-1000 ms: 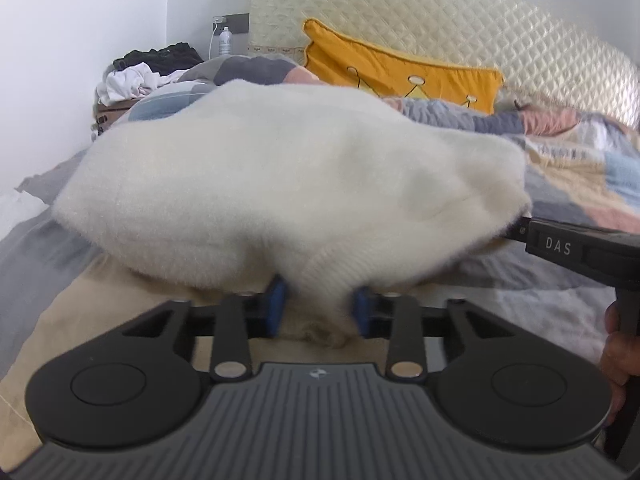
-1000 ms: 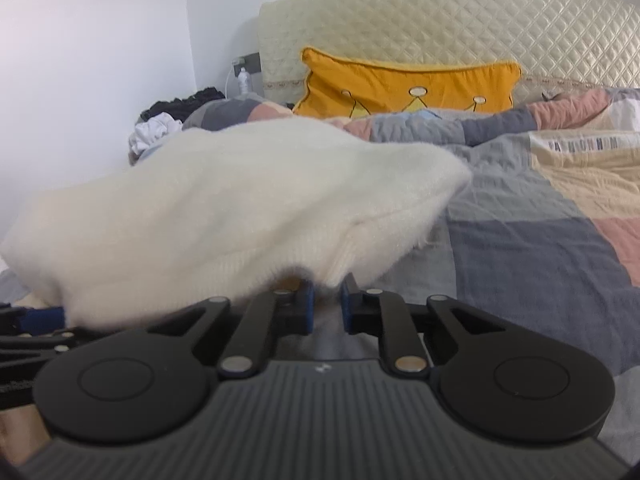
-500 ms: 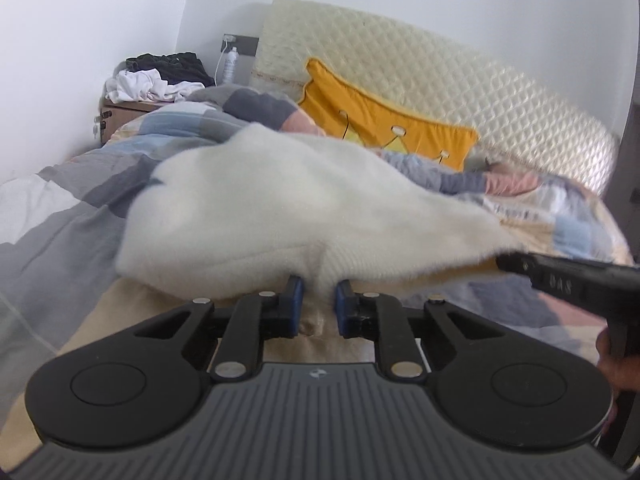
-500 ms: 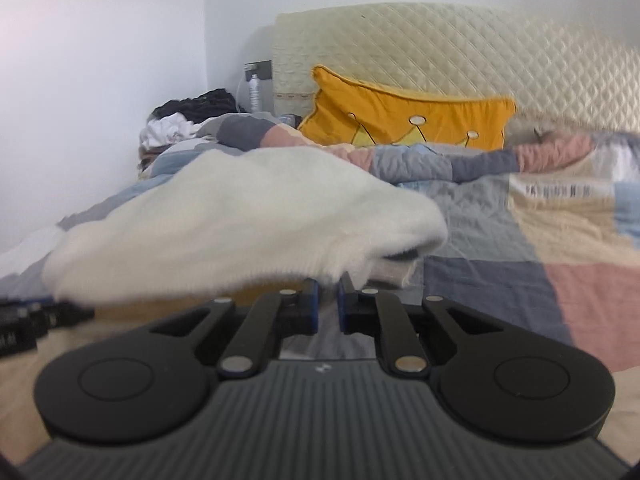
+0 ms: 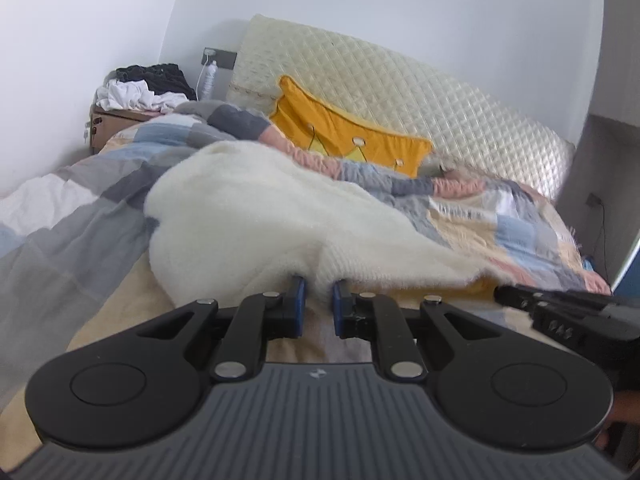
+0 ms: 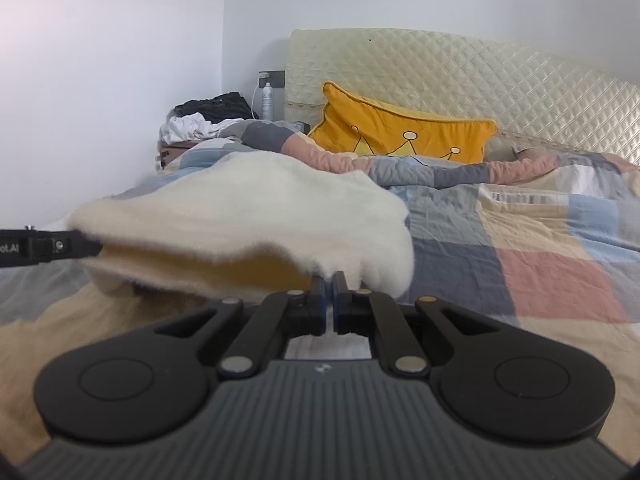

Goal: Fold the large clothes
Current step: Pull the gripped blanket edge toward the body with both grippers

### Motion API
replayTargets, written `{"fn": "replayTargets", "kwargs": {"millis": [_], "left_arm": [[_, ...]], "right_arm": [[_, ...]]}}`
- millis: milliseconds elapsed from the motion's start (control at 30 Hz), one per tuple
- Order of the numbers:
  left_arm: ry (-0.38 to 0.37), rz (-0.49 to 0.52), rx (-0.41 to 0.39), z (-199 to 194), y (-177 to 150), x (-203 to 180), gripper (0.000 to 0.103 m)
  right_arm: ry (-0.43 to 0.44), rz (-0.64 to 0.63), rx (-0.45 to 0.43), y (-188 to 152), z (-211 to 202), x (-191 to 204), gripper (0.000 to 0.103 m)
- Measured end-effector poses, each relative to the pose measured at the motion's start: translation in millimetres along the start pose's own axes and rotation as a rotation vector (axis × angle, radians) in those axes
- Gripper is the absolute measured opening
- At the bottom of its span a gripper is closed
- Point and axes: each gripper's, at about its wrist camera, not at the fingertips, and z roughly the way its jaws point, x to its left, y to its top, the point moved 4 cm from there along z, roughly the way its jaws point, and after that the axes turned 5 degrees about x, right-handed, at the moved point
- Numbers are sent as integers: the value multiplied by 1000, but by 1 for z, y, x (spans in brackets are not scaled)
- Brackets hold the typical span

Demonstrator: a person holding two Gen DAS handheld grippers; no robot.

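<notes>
Two pairs of tongs hold one white fuzzy sweater [image 5: 256, 216] over the bed [image 5: 520, 232]. From the left wrist we see our left tongs [image 5: 318, 292] closing with a bunched ribbed fold of the sweater's near edge between the blue pads [image 5: 297, 294], which press on it from both sides. The sweater spreads away from us across the patchwork quilt [image 5: 80, 216], its near edge lifted and its far part draped on the covers. At the right edge of this view our right tongs [image 5: 505, 293] come in sideways, their tip at the sweater's fringe, and part of a hand [image 5: 616, 420] shows below them. Behind the sweater lie a yellow crown-print pillow [image 5: 332, 128] against the quilted headboard [image 5: 440, 100], and at the left a pile of clothes [image 5: 144, 84] on a brown box beside a water bottle [image 5: 209, 80]. From the right wrist, our right tongs [image 6: 329, 280] are pressed together on a thin corner of the sweater [image 6: 256, 208], which hangs as a raised sheet stretching to the left, clear of the quilt [image 6: 540, 248] underneath at its near edge. The left tongs [image 6: 86, 246] enter from the left border, their tip at the sweater's opposite end. The pillow [image 6: 400, 132] and headboard [image 6: 480, 76] stand behind.
</notes>
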Motion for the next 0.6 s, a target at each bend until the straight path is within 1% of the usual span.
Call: {"fn": "replayTargets", "kwargs": {"millis": [133, 233, 300, 367, 467, 533, 600], "left_arm": [[-10, -63, 40, -28, -20, 1, 16], [9, -78, 80, -35, -35, 3, 16], [22, -84, 126, -29, -43, 6, 16], [33, -97, 180, -20, -51, 10, 16], [67, -86, 253, 3, -58, 13, 16], [87, -59, 279, 11, -64, 11, 16], [112, -35, 294, 16, -67, 11, 17]], "right_arm": [[-18, 7, 27, -20, -34, 6, 6], [-31, 18, 42, -34, -51, 12, 6], [-33, 41, 48, -43, -57, 15, 3], [-48, 53, 58, -51, -59, 17, 3], [-64, 102, 89, -64, -54, 14, 3], [-59, 136, 111, -72, -46, 10, 3], [-33, 165, 120, -77, -41, 8, 3]]}}
